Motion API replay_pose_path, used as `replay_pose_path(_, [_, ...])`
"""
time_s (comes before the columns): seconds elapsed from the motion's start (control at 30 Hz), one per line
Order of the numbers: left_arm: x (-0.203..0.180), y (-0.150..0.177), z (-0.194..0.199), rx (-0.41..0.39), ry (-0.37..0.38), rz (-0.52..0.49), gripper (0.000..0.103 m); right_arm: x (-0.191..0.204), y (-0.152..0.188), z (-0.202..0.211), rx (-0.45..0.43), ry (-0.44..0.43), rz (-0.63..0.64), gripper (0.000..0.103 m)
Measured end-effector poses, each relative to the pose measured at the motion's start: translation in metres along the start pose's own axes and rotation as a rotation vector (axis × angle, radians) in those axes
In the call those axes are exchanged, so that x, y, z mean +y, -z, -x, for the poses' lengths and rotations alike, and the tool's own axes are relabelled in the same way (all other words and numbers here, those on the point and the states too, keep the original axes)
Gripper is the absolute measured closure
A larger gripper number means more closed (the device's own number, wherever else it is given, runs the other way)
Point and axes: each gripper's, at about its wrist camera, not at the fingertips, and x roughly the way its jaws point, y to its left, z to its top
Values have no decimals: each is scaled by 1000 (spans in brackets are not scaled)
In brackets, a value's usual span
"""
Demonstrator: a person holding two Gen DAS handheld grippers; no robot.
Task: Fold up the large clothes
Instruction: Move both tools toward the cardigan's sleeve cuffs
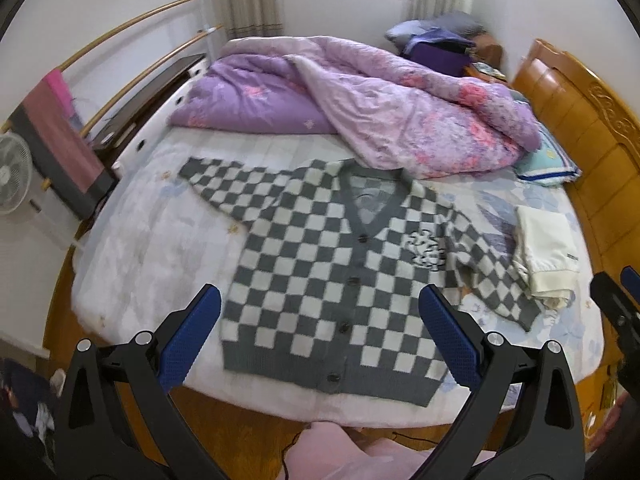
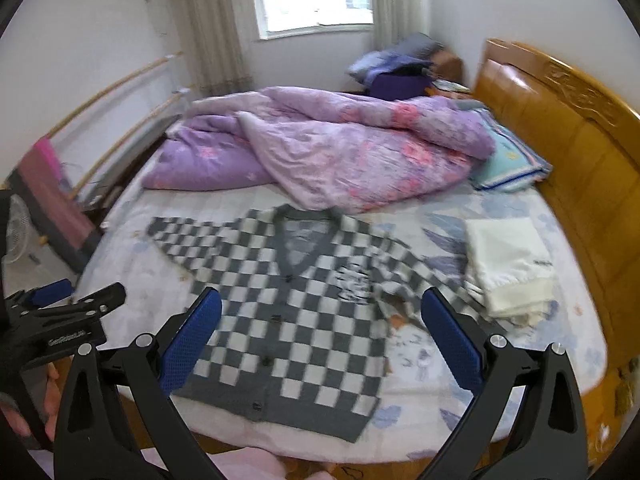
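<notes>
Here the checkered cardigan [image 1: 320, 276] lies flat and face up on the bed [image 1: 152, 248], filling the middle of the left wrist view, its grey hem band toward the bottom of the frame and its V-neck toward the top. A line of dark buttons runs down its centre. One sleeve [image 1: 216, 184] stretches out toward the upper left of the frame; the other sleeve [image 1: 496, 280] runs down toward the lower right, where it touches a folded cream garment [image 1: 544, 248] lying near the right edge of the mattress. A crumpled purple floral quilt [image 1: 360, 112] is heaped across the upper middle of the frame, its lower edge just reaching the cardigan's collar. A wooden headboard [image 1: 580, 128] curves down the right side, and a white fan [image 1: 14, 176] stands at the left edge.

The left gripper [image 1: 320, 300] hangs above the cardigan's lower half, near the foot of the picture, its blue-padded fingers [image 1: 192, 336] spread wide with nothing between them.

In the right wrist view the right gripper [image 2: 322, 304] is likewise held over the cardigan [image 2: 288, 320], its blue fingers [image 2: 452, 340] wide apart and gripping nothing; the left one crosses the garment's left side and the right one sits over the sheet by the crumpled sleeve. The left gripper [image 2: 60, 300] shows at the left edge of this frame, with part of a hand [image 2: 52, 392] below it. The cream garment [image 2: 508, 264] lies at the right centre.
</notes>
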Motion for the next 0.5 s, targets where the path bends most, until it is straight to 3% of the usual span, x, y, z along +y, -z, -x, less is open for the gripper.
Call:
replay_pose_path(0.13, [24, 12, 6, 5, -16, 54, 5, 7, 3, -8, 1, -94, 13, 7])
replay_pose_path(0.3, [54, 25, 14, 11, -94, 96, 5, 19, 2, -21, 4, -204, 3, 7])
replay_pose_path(0.5, [90, 30, 9, 23, -147, 144, 5, 41, -3, -27, -19, -224, 39, 7])
